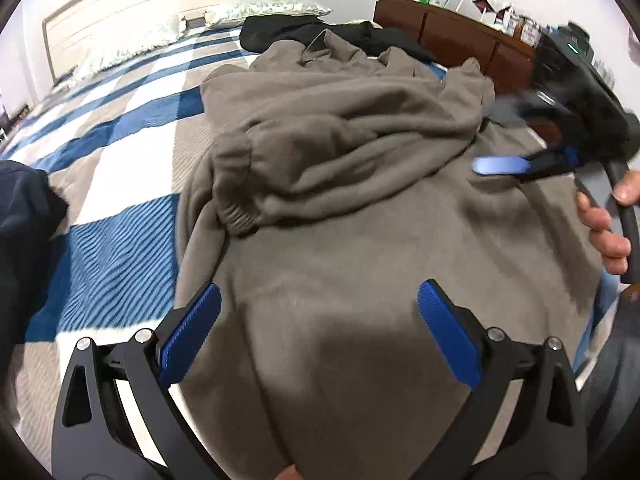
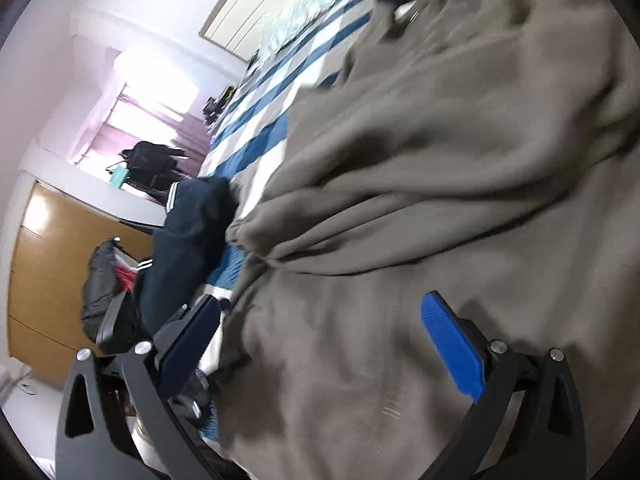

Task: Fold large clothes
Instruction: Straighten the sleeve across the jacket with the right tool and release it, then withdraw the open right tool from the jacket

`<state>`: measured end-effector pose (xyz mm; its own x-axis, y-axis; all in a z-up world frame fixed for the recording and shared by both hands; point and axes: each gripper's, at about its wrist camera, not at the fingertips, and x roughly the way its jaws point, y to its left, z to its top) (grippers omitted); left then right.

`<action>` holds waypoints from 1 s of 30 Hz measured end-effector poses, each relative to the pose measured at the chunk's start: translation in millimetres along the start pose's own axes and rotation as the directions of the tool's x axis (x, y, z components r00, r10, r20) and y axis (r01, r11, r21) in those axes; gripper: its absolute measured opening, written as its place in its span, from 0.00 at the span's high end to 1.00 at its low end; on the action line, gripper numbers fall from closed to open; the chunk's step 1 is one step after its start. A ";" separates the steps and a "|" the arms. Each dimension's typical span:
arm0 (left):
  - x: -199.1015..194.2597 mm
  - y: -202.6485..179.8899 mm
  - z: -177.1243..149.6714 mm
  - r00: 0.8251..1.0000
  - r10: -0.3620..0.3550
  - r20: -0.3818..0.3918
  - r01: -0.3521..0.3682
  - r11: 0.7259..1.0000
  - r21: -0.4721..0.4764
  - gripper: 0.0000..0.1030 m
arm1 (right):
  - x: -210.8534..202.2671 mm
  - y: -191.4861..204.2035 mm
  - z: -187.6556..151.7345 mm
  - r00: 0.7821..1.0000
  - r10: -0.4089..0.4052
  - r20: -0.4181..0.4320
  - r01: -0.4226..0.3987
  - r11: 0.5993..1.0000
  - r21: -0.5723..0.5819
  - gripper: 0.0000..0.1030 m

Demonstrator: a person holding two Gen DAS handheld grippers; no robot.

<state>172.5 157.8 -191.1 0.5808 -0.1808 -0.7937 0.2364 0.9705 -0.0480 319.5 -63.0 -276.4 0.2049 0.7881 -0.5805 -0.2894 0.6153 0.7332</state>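
A large taupe sweatshirt [image 1: 360, 208] lies on the bed, its body spread flat and a cuffed sleeve [image 1: 240, 184] bunched across its upper part. It fills the right wrist view [image 2: 440, 160] too. My left gripper [image 1: 318, 332] is open and empty, hovering over the garment's near hem. My right gripper [image 2: 320, 344] is open and empty above the sweatshirt's right side; in the left wrist view it [image 1: 516, 168] appears blurred at the right edge, held by a hand.
The bed has a blue, white and grey checked cover [image 1: 120, 128]. A dark navy garment [image 2: 188, 240] lies at the bed's left edge. Black clothing [image 1: 320, 32] and pillows [image 1: 264, 10] lie by the headboard. A brown dresser [image 1: 460, 36] stands far right.
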 end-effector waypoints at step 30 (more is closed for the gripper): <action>-6.1 -31.2 12.0 0.980 -0.200 0.013 0.199 0.979 0.052 0.06 | 111.0 174.9 118.5 0.936 -0.266 -0.231 0.146 0.889 -0.435 0.04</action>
<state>170.9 126.7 -177.4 0.5316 -0.3730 -0.7604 0.3876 0.9054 -0.1731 402.4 134.2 -170.6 0.0528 0.5694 -0.8204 -0.6340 0.6539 0.4130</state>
